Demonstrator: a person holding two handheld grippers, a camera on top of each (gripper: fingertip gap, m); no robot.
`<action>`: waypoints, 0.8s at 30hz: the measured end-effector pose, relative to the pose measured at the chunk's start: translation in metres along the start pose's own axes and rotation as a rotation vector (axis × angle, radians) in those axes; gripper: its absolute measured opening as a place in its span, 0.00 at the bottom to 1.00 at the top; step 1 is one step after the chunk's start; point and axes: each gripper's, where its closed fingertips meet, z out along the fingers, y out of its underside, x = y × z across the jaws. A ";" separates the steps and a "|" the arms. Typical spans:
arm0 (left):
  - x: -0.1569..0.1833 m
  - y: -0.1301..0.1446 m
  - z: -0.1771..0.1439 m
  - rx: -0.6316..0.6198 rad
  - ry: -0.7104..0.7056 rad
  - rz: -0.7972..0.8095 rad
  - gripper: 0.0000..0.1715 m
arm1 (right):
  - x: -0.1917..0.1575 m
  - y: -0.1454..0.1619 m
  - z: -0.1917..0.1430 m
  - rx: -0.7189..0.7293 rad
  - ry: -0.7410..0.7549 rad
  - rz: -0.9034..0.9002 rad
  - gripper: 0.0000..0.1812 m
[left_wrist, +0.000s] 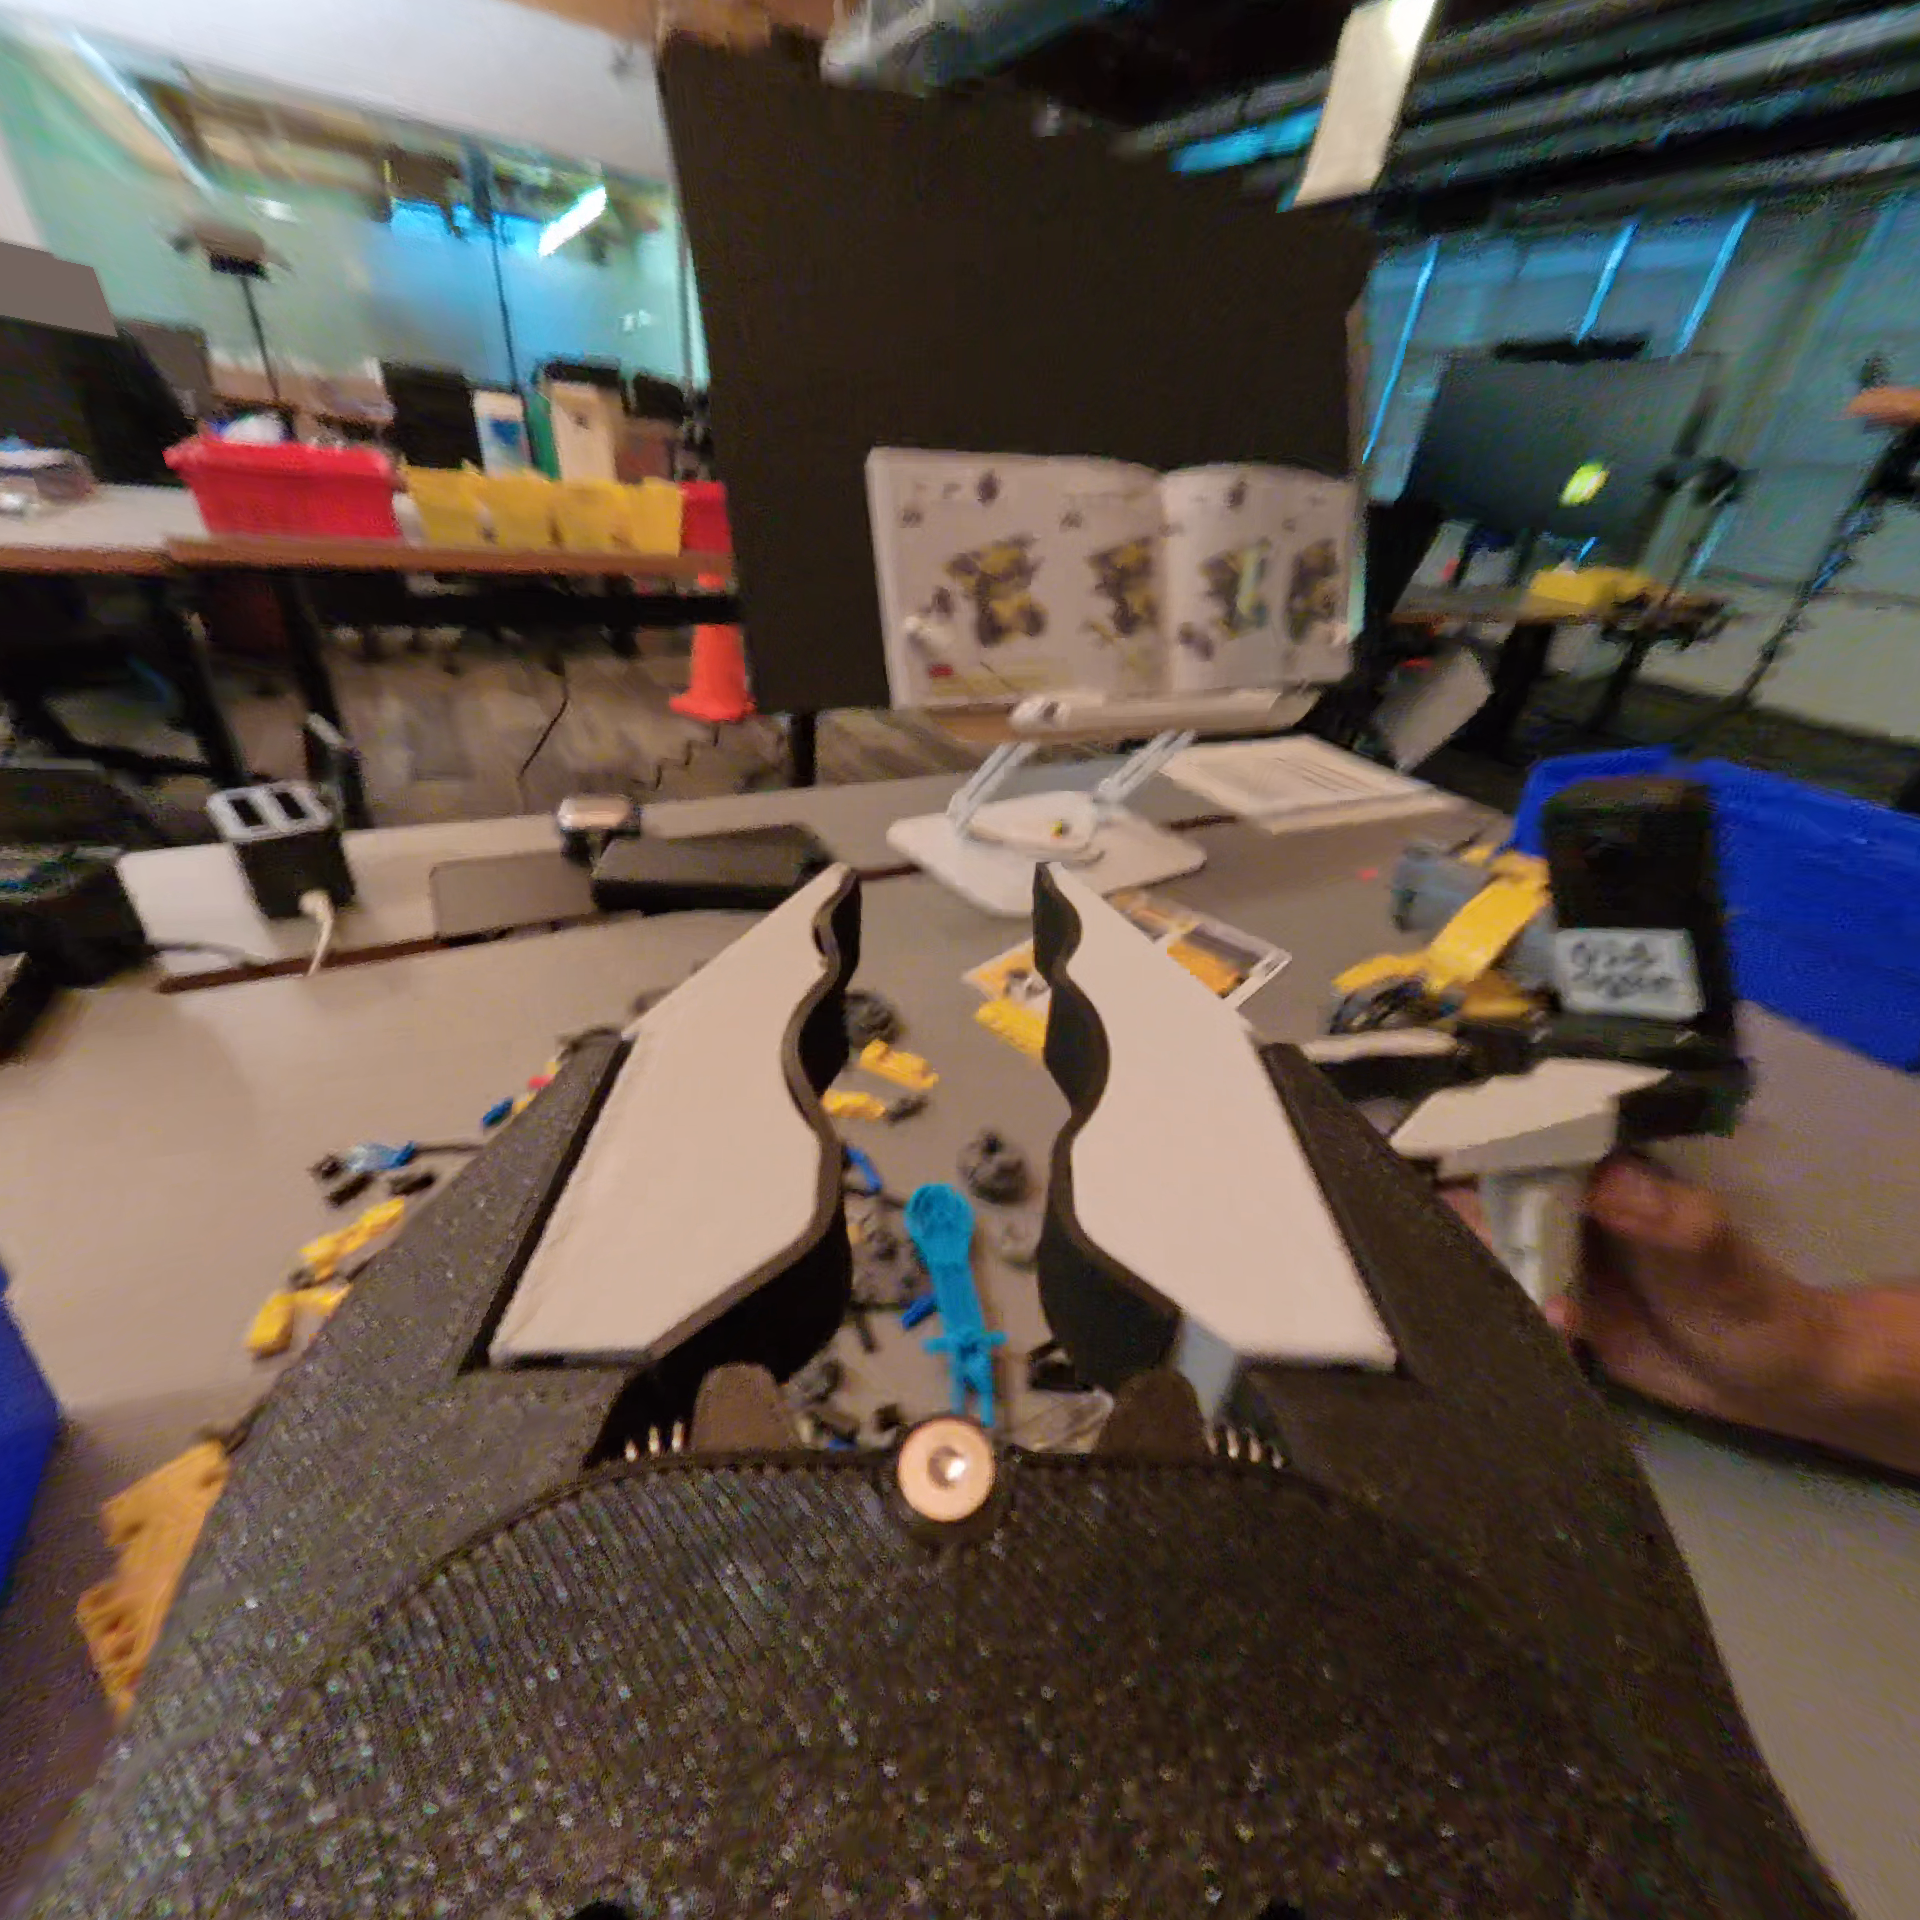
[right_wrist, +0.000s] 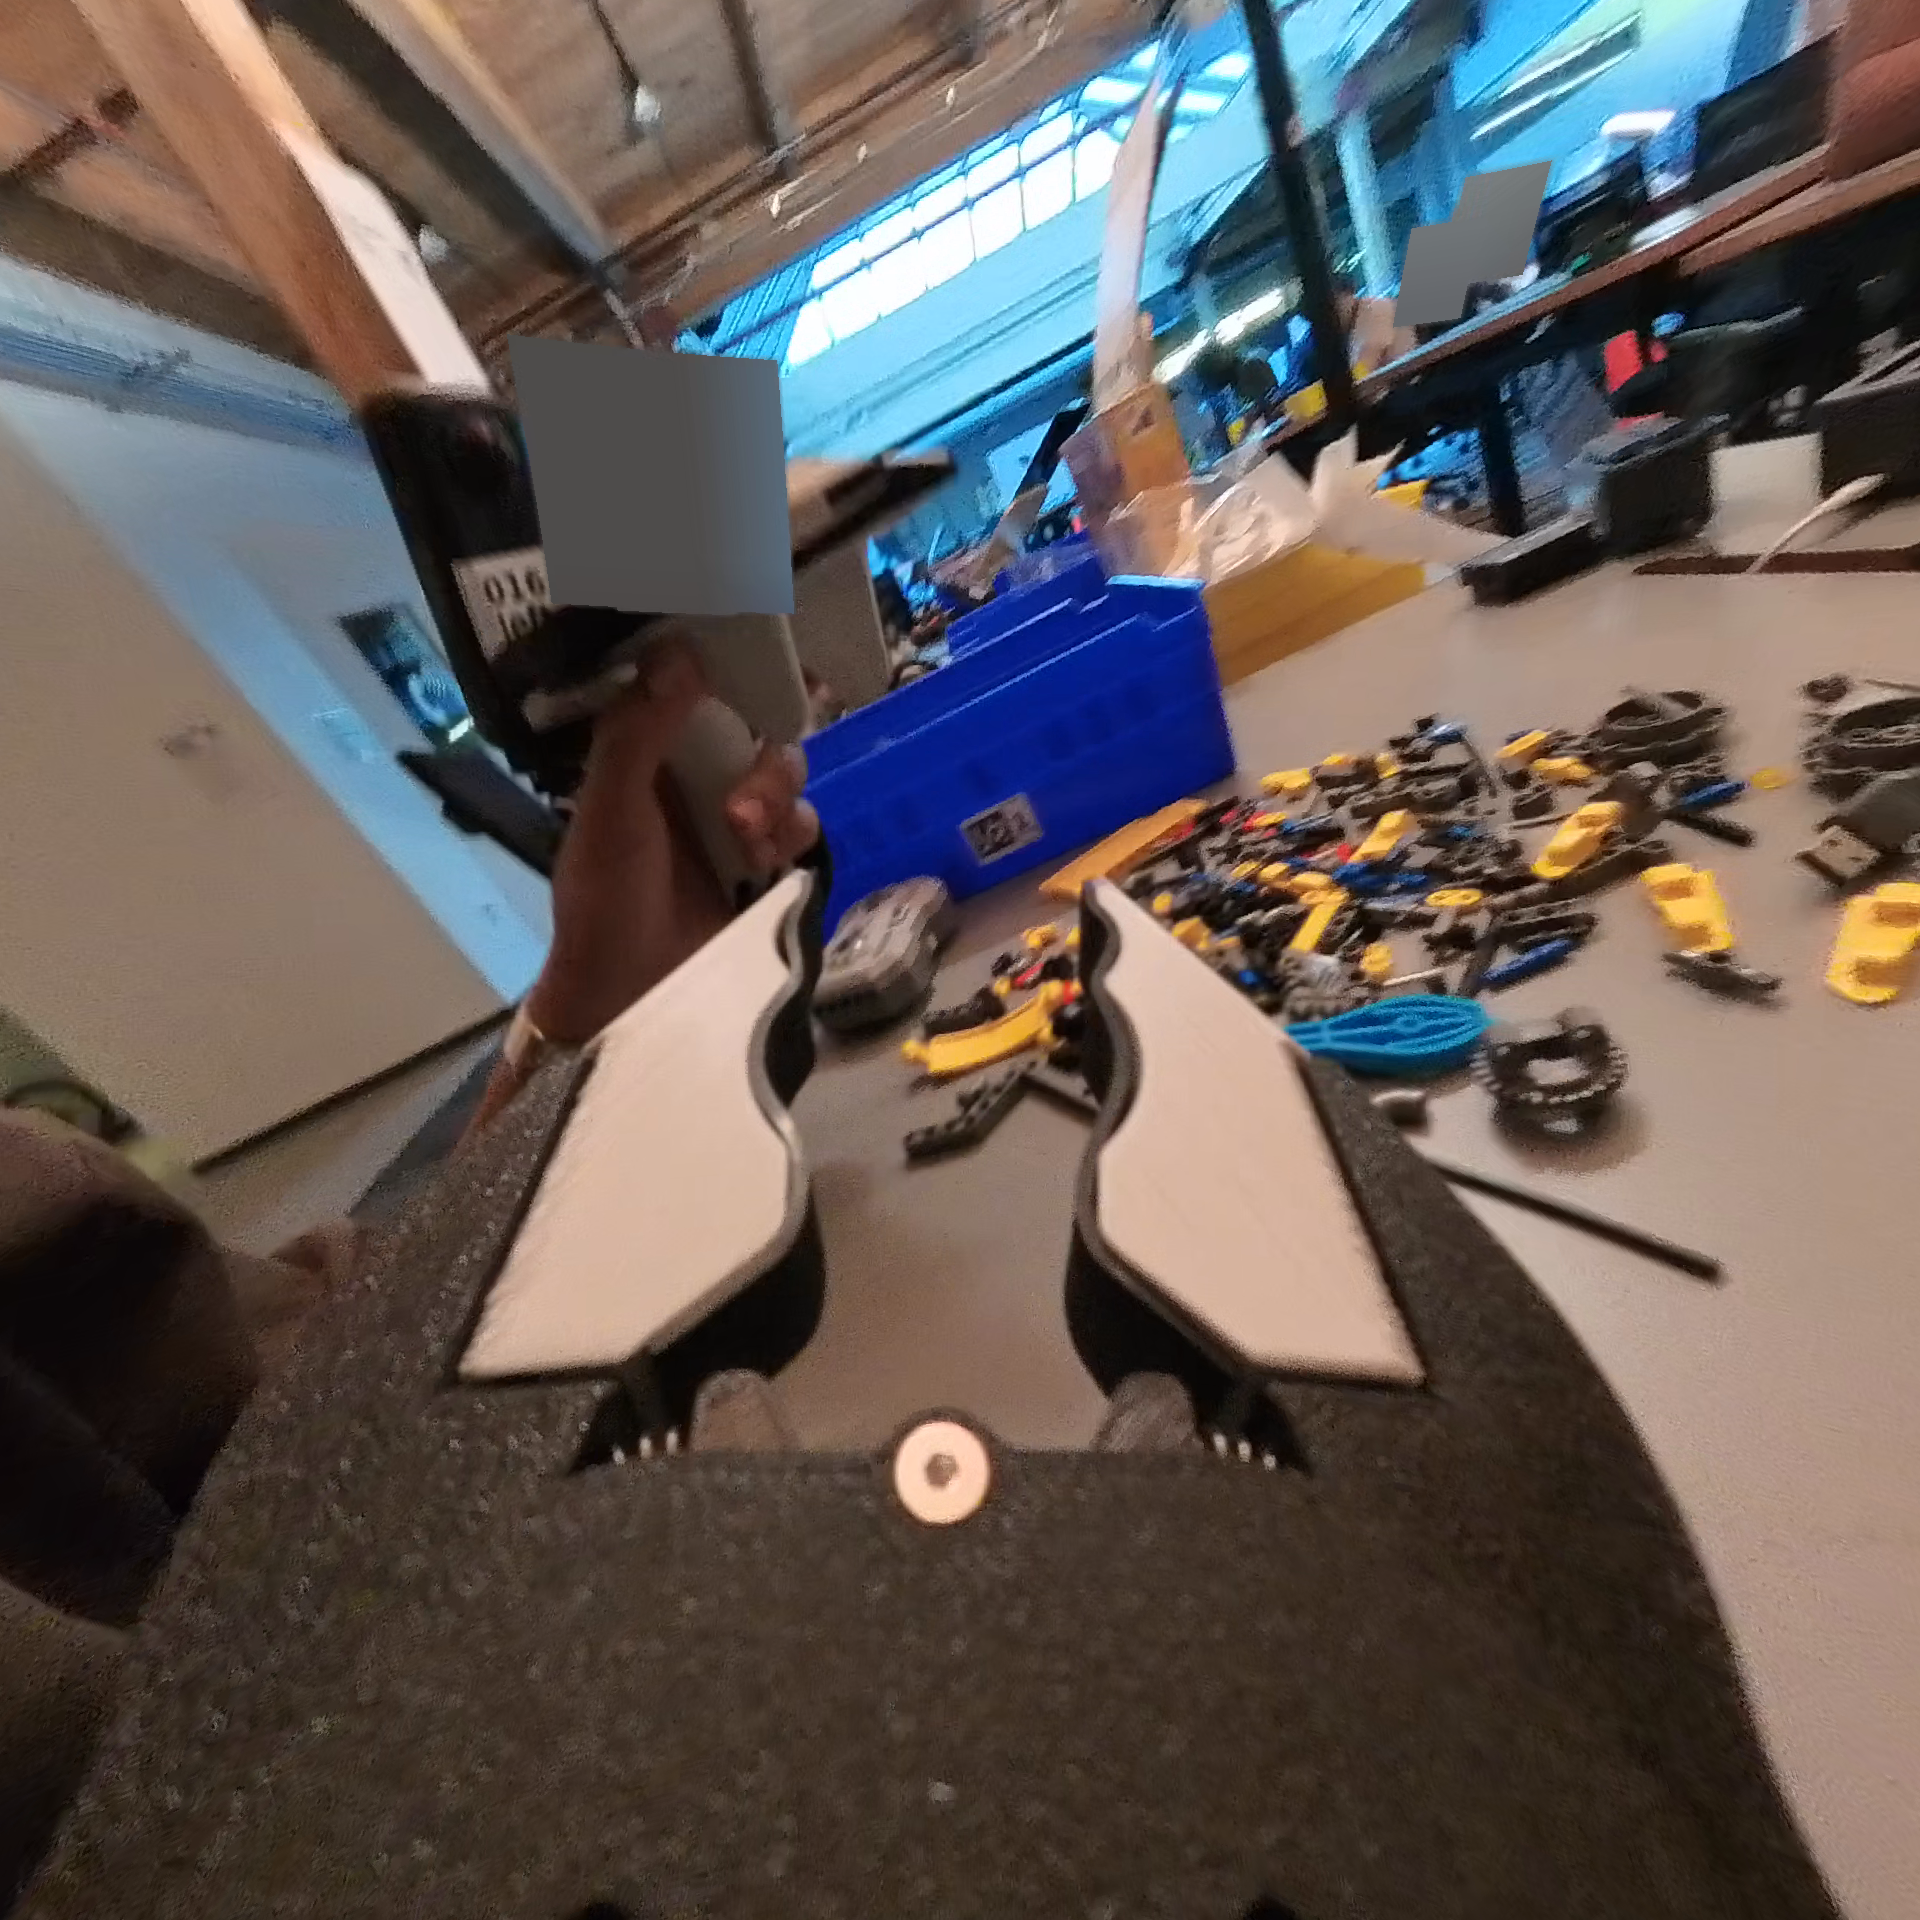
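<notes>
My left gripper (left_wrist: 945, 883) is open with nothing between its pads, above a grey table (left_wrist: 208, 1122) strewn with small yellow, black and blue building pieces (left_wrist: 894, 1070). A blue flat tool (left_wrist: 948, 1278) lies on the table below its fingers. My right gripper (right_wrist: 945, 894) is open with nothing between its pads. A yellow curved piece (right_wrist: 987, 1039) and a grey block (right_wrist: 883, 951) lie on the table beyond its tips. The right gripper also shows in the left wrist view (left_wrist: 1621, 935), next to a yellow and grey part-built model (left_wrist: 1455, 935). A hand (right_wrist: 665, 831) holds the left gripper's handle in the right wrist view.
An open instruction booklet (left_wrist: 1112, 582) stands on a white stand (left_wrist: 1049, 842) at the back. Blue bins stand at the right (left_wrist: 1829, 914) and beside the pile (right_wrist: 1018, 727). Several loose pieces (right_wrist: 1455, 862), a blue oval tool (right_wrist: 1392, 1029) and a thin black rod (right_wrist: 1579, 1226) lie on the table. The left gripper's tips are roughly 12 cm from the right gripper's.
</notes>
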 end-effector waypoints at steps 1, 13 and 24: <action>0.010 -0.017 -0.007 0.078 0.018 -0.011 0.16 | -0.006 0.001 -0.001 -0.009 0.007 -0.050 0.26; -0.039 0.034 -0.068 -0.058 -0.185 -0.113 0.17 | -0.028 0.012 0.001 -0.032 0.061 -0.302 0.23; -0.047 -0.045 -0.048 -0.104 -0.105 -0.116 0.33 | -0.012 0.018 0.008 -0.067 0.050 -0.159 0.27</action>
